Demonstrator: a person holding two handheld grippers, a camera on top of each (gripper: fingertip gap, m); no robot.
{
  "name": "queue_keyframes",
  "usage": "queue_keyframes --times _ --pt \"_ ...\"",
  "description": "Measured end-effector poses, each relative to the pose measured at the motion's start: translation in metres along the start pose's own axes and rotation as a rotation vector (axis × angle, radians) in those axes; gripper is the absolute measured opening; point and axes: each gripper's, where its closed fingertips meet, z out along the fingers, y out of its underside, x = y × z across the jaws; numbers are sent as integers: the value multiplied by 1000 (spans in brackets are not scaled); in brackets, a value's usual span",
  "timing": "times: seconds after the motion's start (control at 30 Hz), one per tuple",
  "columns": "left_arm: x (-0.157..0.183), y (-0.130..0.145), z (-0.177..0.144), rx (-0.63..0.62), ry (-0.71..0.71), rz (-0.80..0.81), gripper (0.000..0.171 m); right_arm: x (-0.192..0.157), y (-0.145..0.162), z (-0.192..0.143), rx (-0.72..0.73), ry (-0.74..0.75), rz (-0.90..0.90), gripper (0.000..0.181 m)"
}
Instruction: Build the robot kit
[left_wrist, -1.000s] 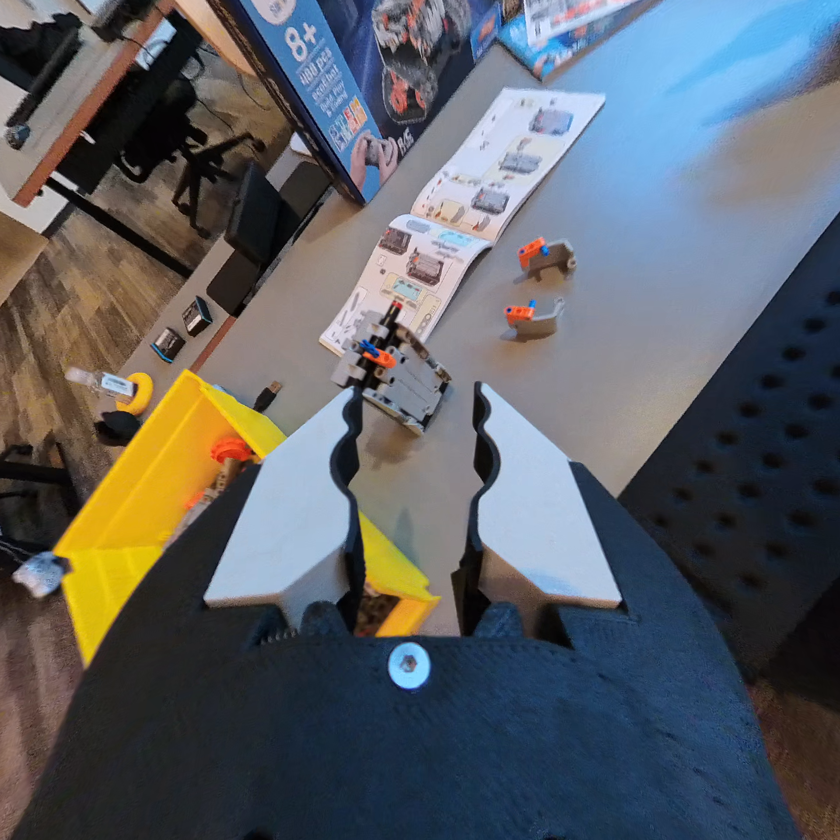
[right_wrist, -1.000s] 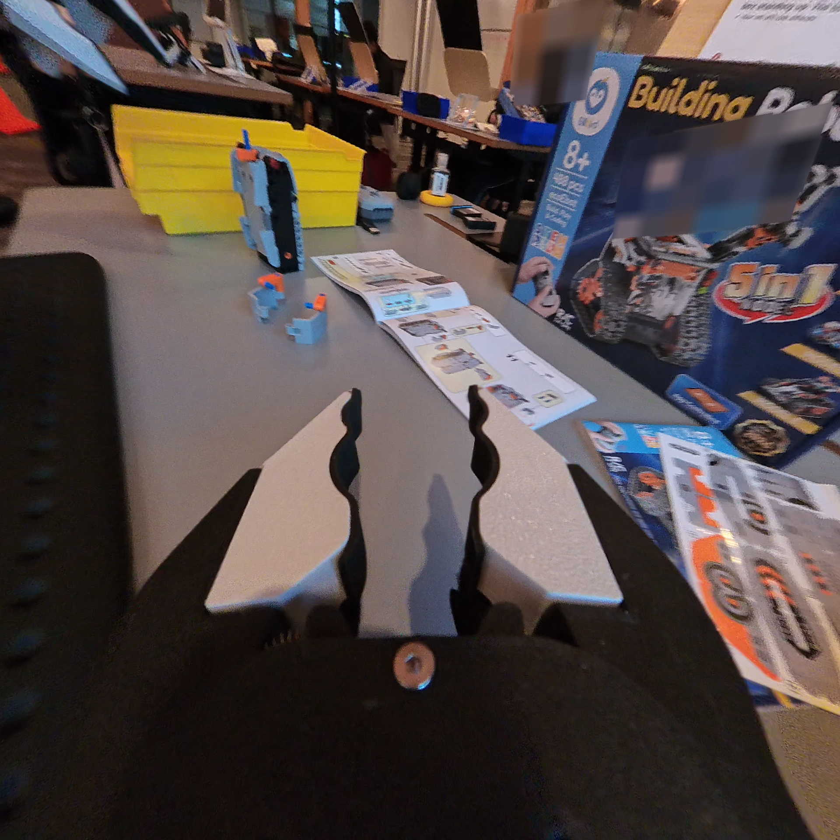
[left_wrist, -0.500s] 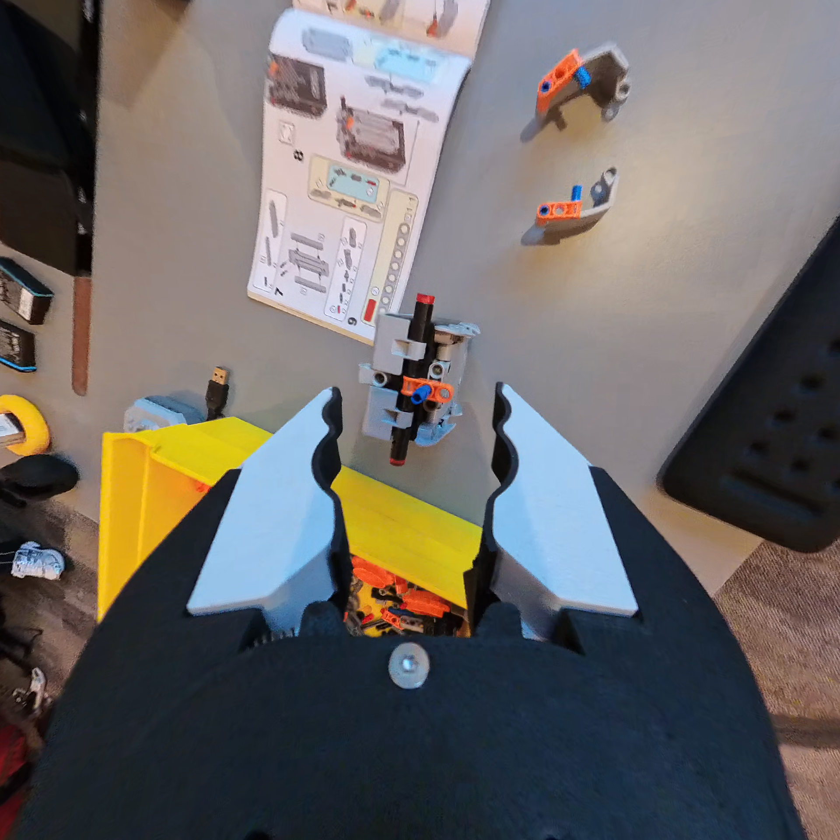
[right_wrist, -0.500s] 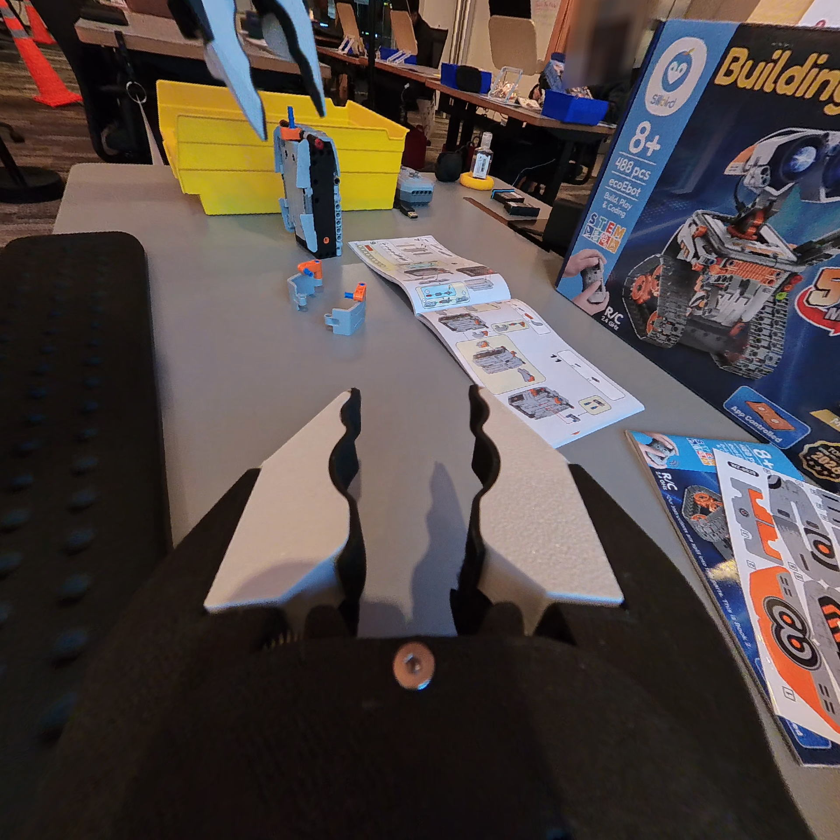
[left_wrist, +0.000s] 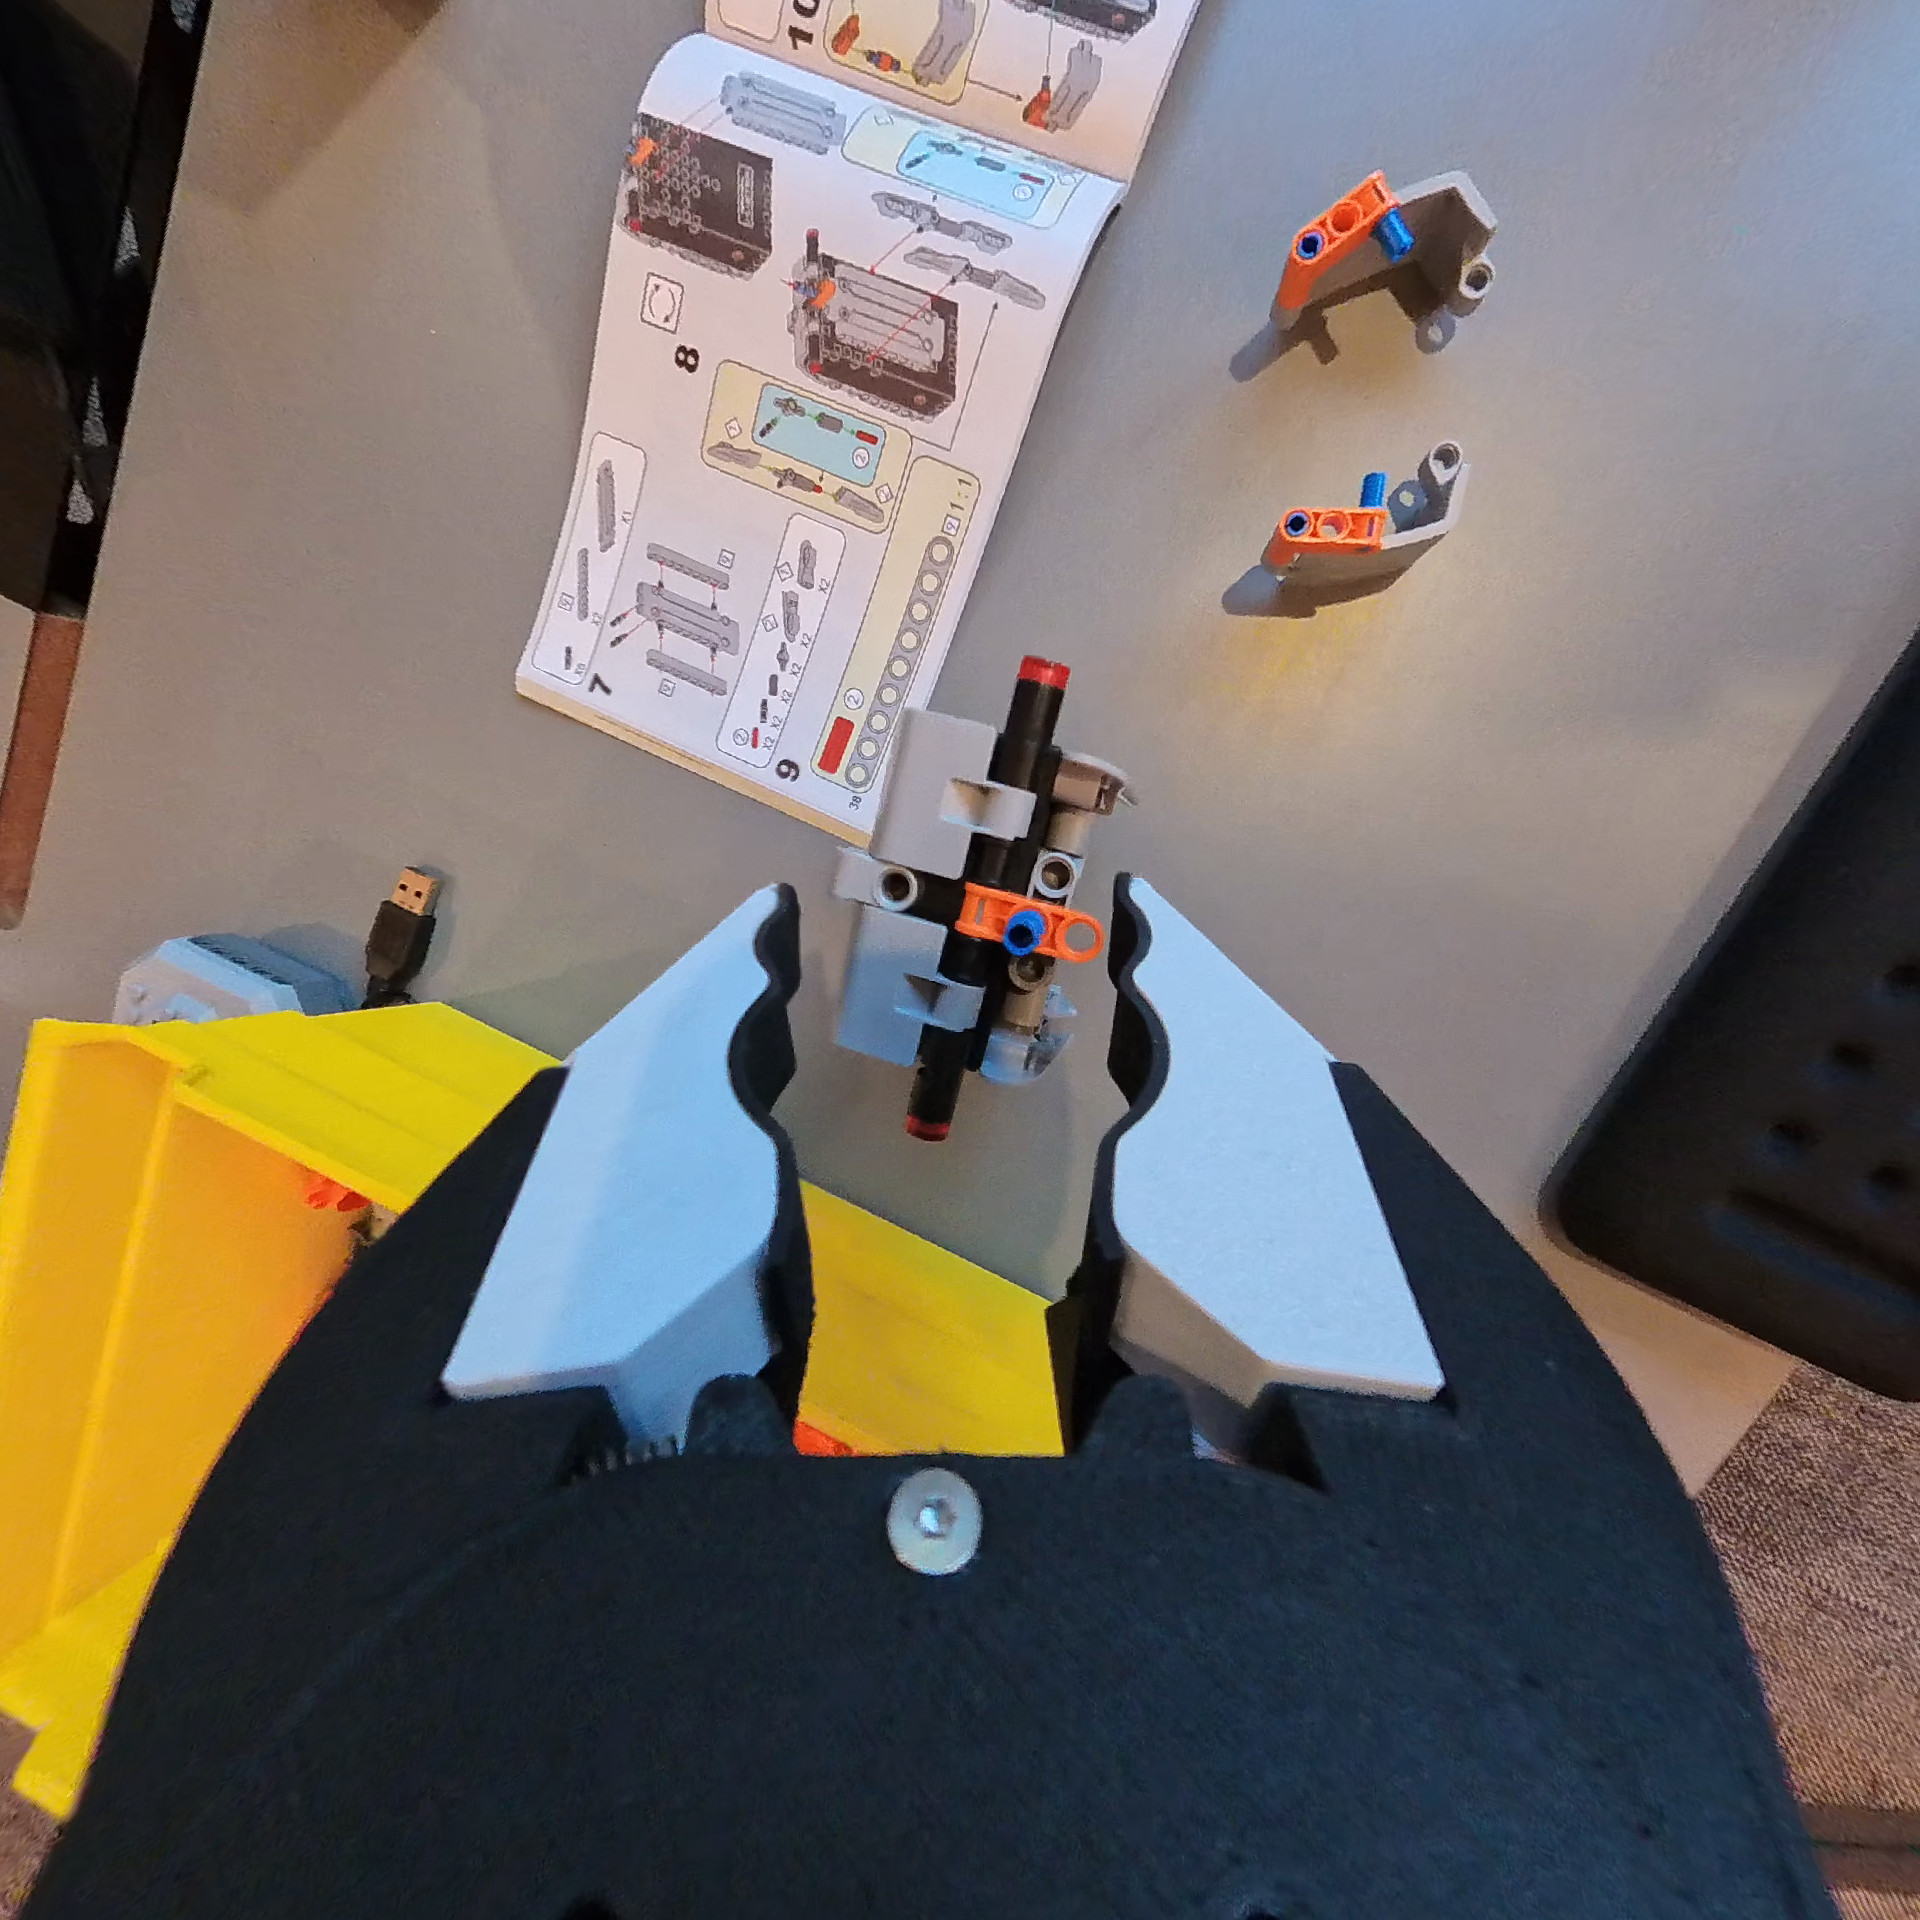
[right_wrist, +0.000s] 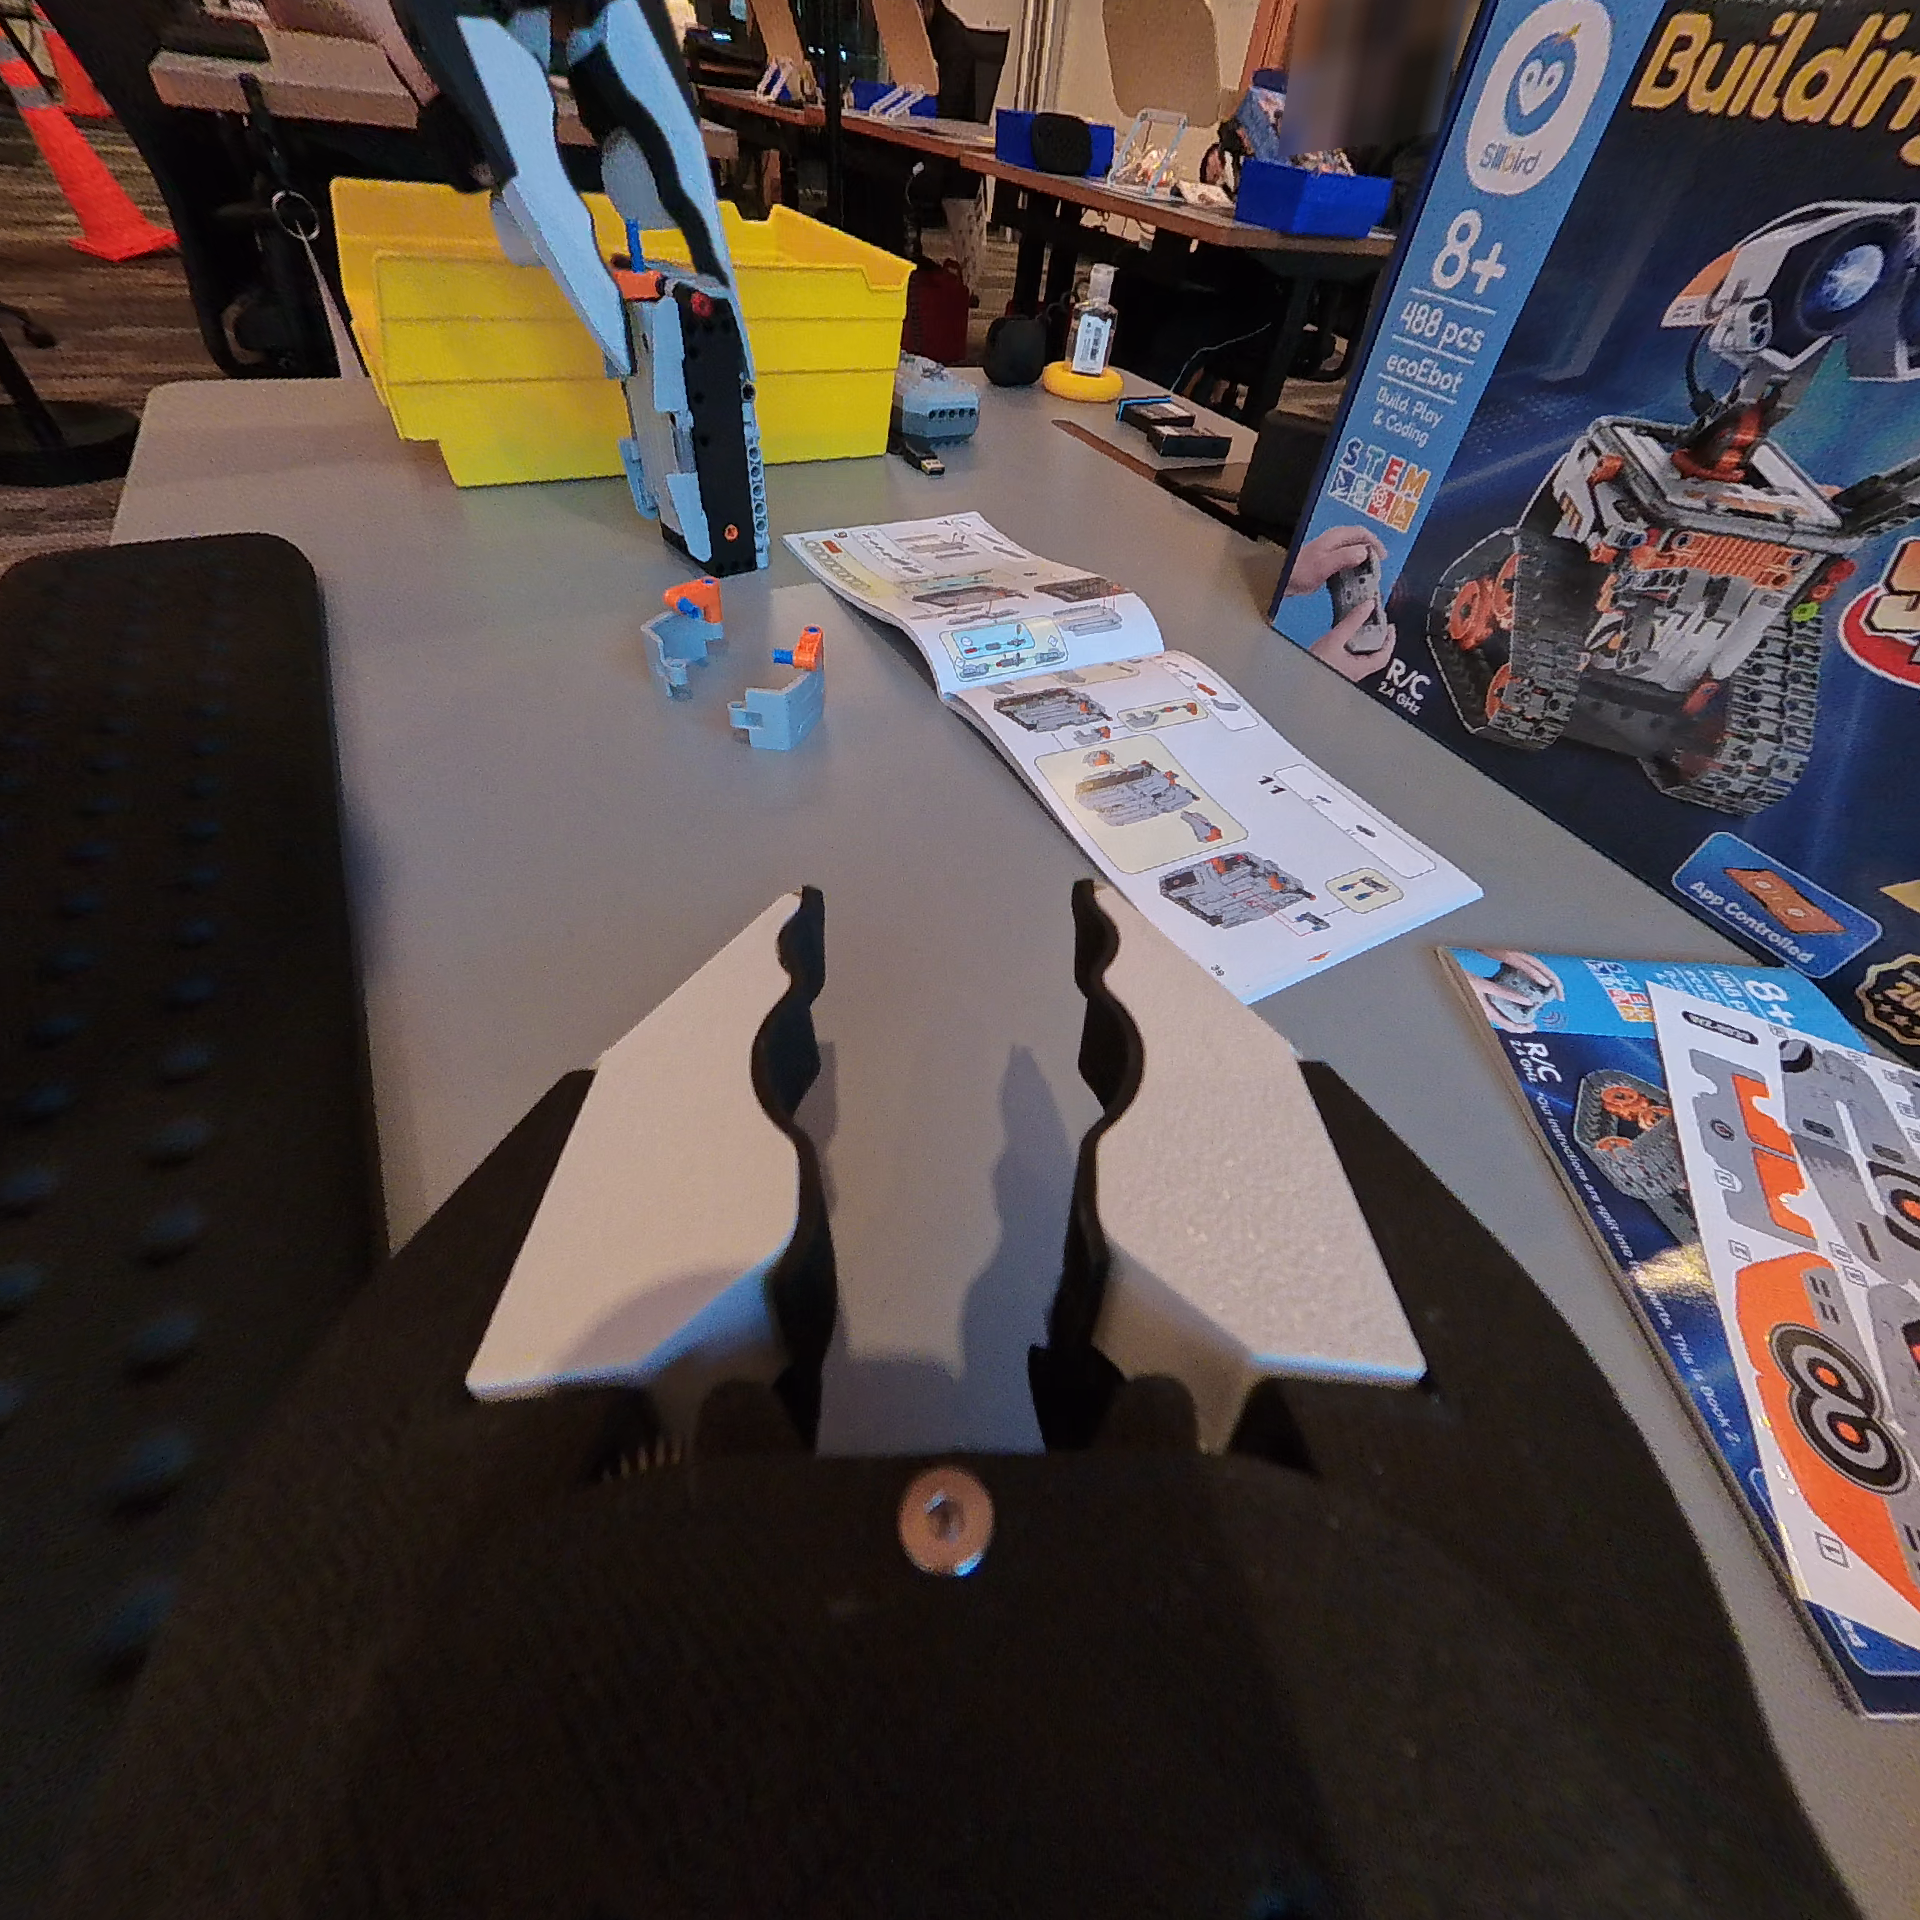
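Observation:
A grey and black brick assembly with an orange connector stands upright on the grey table. My left gripper is open and points down over its top, a finger on each side, touching nothing I can tell. The right wrist view shows the same assembly with the left gripper straddling its top. My right gripper is open and empty, low over bare table. Two small grey and orange brick pieces lie beyond the assembly, also in the right wrist view.
An open instruction booklet lies by the assembly. A yellow bin holds loose bricks. A black studded mat covers the table's left side. A big toy box, leaflets and a USB plug are near. One gripper's finger ends stand about 35 centimeters off the other's.
My left gripper has swung from a slanted look along the table to pointing down, and has come down closer over the upright assembly. My right gripper has moved slightly forward, still open.

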Motion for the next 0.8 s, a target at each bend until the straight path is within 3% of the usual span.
queue_keyframes --times 0.2,0.33,0.47,0.63,0.8 --pt "0 7 -3 29 -31 -28 60 -9 -6 5 14 -37 -16 48" --pt "-2 -1 -42 257 -159 -187 68 -46 -50 34 99 -243 -21 57" --pt "8 2 -62 478 -304 -428 79 -75 -79 115 51 -462 -87 79" --pt "35 18 -30 496 -448 -562 76 -94 -96 222 -30 -633 -47 83" --pt "24 27 4 470 -514 -633 60 -105 -104 281 -65 -670 -9 84"
